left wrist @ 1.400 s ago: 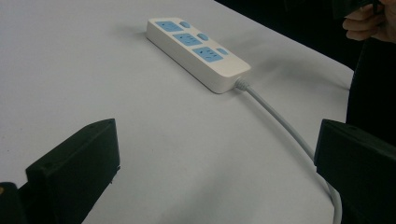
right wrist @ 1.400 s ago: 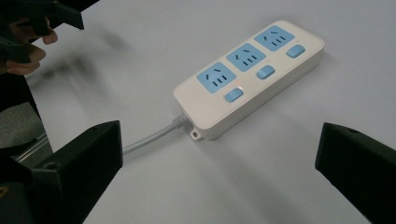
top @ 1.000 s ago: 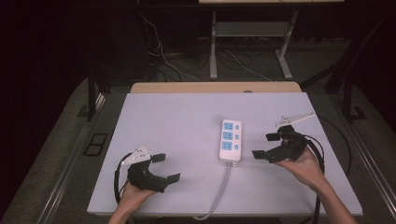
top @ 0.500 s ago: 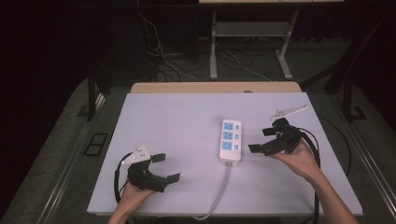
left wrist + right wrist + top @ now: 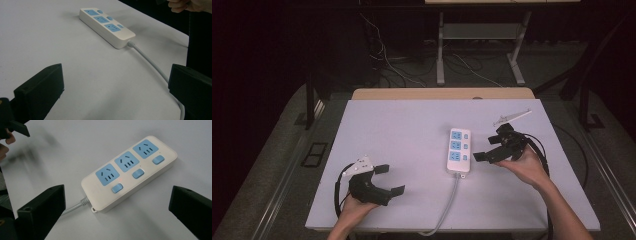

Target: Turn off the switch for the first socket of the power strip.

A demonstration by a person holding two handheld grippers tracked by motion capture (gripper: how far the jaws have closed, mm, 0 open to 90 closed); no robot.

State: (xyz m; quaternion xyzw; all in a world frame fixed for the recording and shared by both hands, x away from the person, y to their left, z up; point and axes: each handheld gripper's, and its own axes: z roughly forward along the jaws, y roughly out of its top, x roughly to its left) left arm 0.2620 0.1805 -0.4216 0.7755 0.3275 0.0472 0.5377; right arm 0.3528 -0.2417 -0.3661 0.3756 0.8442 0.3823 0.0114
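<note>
The right gripper [image 5: 493, 144] is held spread just beside the white power strip [image 5: 459, 150], an approach apparently in hand. The left gripper [image 5: 388, 178] is held spread, well apart. Next, one blue switch [image 5: 117, 188] must likely be met squarely.

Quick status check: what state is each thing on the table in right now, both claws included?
Power strip: flat on the table, all three sockets empty, a small red light glows by the switch nearest the cord.
Cord: attached to the strip, runs off the table's near edge.
Left claw: open, holding nothing, low over the table, apart from the strip.
Right claw: open, holding nothing, just right of the strip, aimed at it.
</note>
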